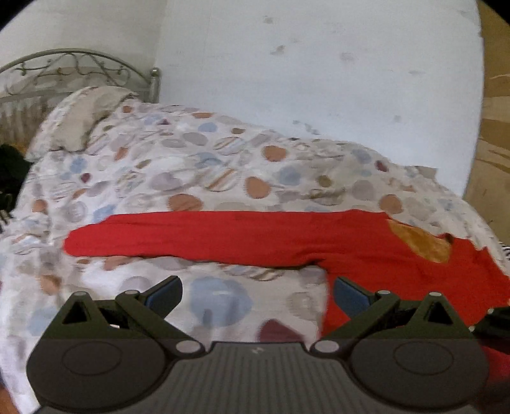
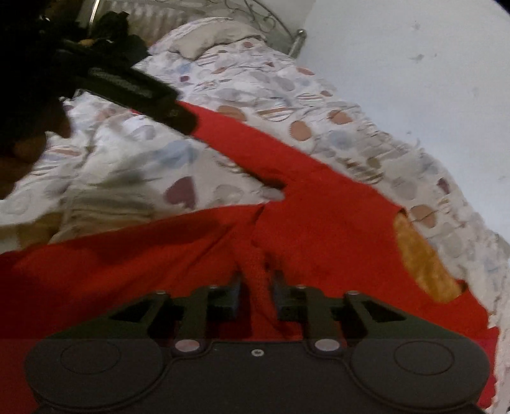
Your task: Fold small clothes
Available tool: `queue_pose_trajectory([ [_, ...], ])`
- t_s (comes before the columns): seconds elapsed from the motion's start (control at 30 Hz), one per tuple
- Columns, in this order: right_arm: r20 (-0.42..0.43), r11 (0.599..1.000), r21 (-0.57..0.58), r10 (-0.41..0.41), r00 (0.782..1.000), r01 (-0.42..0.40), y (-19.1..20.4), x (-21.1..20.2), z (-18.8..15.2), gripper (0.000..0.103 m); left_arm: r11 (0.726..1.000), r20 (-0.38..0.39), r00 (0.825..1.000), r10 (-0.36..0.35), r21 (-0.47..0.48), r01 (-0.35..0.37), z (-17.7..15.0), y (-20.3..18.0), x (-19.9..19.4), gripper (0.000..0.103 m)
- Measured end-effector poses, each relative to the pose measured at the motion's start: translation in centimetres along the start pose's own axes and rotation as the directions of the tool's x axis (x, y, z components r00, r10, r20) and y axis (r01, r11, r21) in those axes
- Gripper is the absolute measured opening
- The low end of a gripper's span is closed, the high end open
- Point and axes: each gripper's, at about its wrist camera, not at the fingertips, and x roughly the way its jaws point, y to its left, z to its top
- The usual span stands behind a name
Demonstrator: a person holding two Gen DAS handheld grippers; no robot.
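Red leggings (image 1: 223, 235) lie spread across the patterned duvet (image 1: 191, 153), one leg stretched out to the left, with an orange inner waistband (image 1: 420, 242) showing at the right. My left gripper (image 1: 258, 286) hangs wide open just in front of the crotch, its right finger over the red cloth and nothing between its pads. In the right wrist view my right gripper (image 2: 256, 280) sits low on the leggings (image 2: 318, 207), jaws partly open. A raised fold of red cloth (image 2: 255, 274) stands between the pads, which do not press on it. The left gripper (image 2: 178, 114) reaches in from the upper left.
A pillow (image 1: 79, 124) and a metal headboard (image 1: 63, 70) are at the bed's far left end. A white wall (image 1: 318, 79) runs behind the bed. A beige striped garment (image 2: 105, 203) lies on the duvet beside the leggings. Dark clothes (image 2: 114, 25) are heaped near the headboard.
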Motion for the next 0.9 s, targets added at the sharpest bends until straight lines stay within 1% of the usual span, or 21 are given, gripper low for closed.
queue_pose_trajectory([
  [0.03, 0.011, 1.0, 0.017, 0.012, 1.0, -0.012, -0.4, -0.8, -0.4, 0.057, 1.0, -0.001, 1.0, -0.027, 0.0, 0.027, -0.1, -0.6, 0.3, 0.103],
  [0.07, 0.015, 1.0, 0.03, 0.008, 1.0, -0.009, -0.7, -1.5, -0.8, 0.073, 0.999, -0.004, 0.999, -0.046, -0.002, 0.046, -0.2, -1.0, 0.4, 0.103],
  [0.1, 0.018, 0.999, 0.038, -0.002, 1.0, 0.001, -0.9, -1.5, -1.1, 0.079, 0.998, -0.01, 0.998, -0.066, -0.005, 0.066, -0.3, -1.6, 0.6, 0.103],
  [0.13, 0.02, 0.999, 0.045, -0.019, 1.0, 0.018, -1.5, -2.1, -1.6, 0.08, 0.997, -0.019, 0.996, -0.083, -0.006, 0.083, -0.5, -2.3, 1.0, 0.103],
  [0.17, 0.016, 0.997, 0.059, -0.054, 0.998, 0.053, -2.1, -2.9, -2.2, 0.083, 0.995, -0.029, 0.995, -0.097, 0.0, 0.097, -0.7, -3.0, 1.4, 0.103],
  [0.2, 0.012, 0.993, 0.078, -0.092, 0.996, 0.091, -2.8, -3.5, -2.7, 0.091, 0.994, -0.04, 0.993, -0.11, 0.013, 0.111, -1.0, -3.8, 1.9, 0.103],
  [0.27, 0.019, 0.978, 0.118, -0.177, 0.984, 0.174, -4.3, -4.9, -4.4, 0.1, 0.991, -0.07, 0.99, -0.124, 0.046, 0.127, -1.7, -5.2, 3.1, 0.103],
  [0.33, 0.003, 0.953, 0.148, -0.266, 0.964, 0.263, -5.7, -5.8, -6.1, 0.1, 0.989, -0.102, 0.988, -0.12, 0.074, 0.128, -2.6, -6.4, 4.2, 0.103],
  [0.37, -0.02, 0.935, 0.171, -0.313, 0.949, 0.312, -6.6, -6.0, -7.0, 0.1, 0.989, -0.113, 0.987, -0.113, 0.085, 0.123, -3.1, -6.8, 4.7, 0.103],
  [0.43, -0.075, 0.882, 0.222, -0.41, 0.909, 0.416, -8.5, -6.3, -8.7, 0.101, 0.989, -0.137, 0.987, -0.087, 0.11, 0.103, -4.3, -7.4, 5.8, 0.103],
  [0.5, -0.14, 0.809, 0.281, -0.498, 0.856, 0.516, -10.6, -6.4, -10.3, 0.101, 0.989, -0.132, 0.988, -0.085, 0.108, 0.1, -5.6, -7.4, 6.4, 0.103],
  [0.53, -0.171, 0.772, 0.312, -0.528, 0.831, 0.555, -11.8, -6.2, -11.1, 0.101, 0.99, -0.118, 0.988, -0.096, 0.087, 0.107, -6.2, -7.2, 6.6, 0.103],
  [0.6, -0.201, 0.725, 0.335, -0.57, 0.797, 0.603, -13.6, -5.9, -12.3, 0.094, 0.99, -0.109, 0.987, -0.12, 0.055, 0.126, -6.5, -6.6, 6.6, 0.103],
  [0.63, -0.209, 0.708, 0.325, -0.593, 0.778, 0.627, -14.3, -5.6, -12.6, 0.094, 0.99, -0.108, 0.986, -0.13, 0.042, 0.135, -6.5, -6.3, 6.5, 0.103],
  [0.67, -0.21, 0.701, 0.306, -0.611, 0.763, 0.645, -14.9, -5.2, -12.8, 0.093, 0.989, -0.107, 0.985, -0.138, 0.032, 0.142, -6.5, -6.1, 6.5, 0.103],
  [0.7, -0.204, 0.701, 0.289, -0.62, 0.758, 0.652, -15.4, -4.7, -13.0, 0.091, 0.989, -0.105, 0.984, -0.143, 0.025, 0.147, -6.6, -5.9, 6.5, 0.103],
  [0.77, -0.183, 0.707, 0.264, -0.632, 0.753, 0.657, -16.1, -3.8, -13.1, 0.089, 0.989, -0.101, 0.984, -0.144, 0.023, 0.147, -6.6, -5.7, 6.5, 0.103],
  [0.8, -0.169, 0.712, 0.241, -0.639, 0.751, 0.66, -16.2, -3.3, -13.1, 0.087, 0.989, -0.101, 0.985, -0.142, 0.025, 0.145, -6.5, -5.8, 6.5, 0.103],
  [0.9, -0.125, 0.727, 0.118, -0.665, 0.737, 0.676, -15.8, -1.5, -13.1, 0.082, 0.988, -0.097, 0.984, -0.148, 0.018, 0.15, -6.5, -5.7, 6.5, 0.103],
])
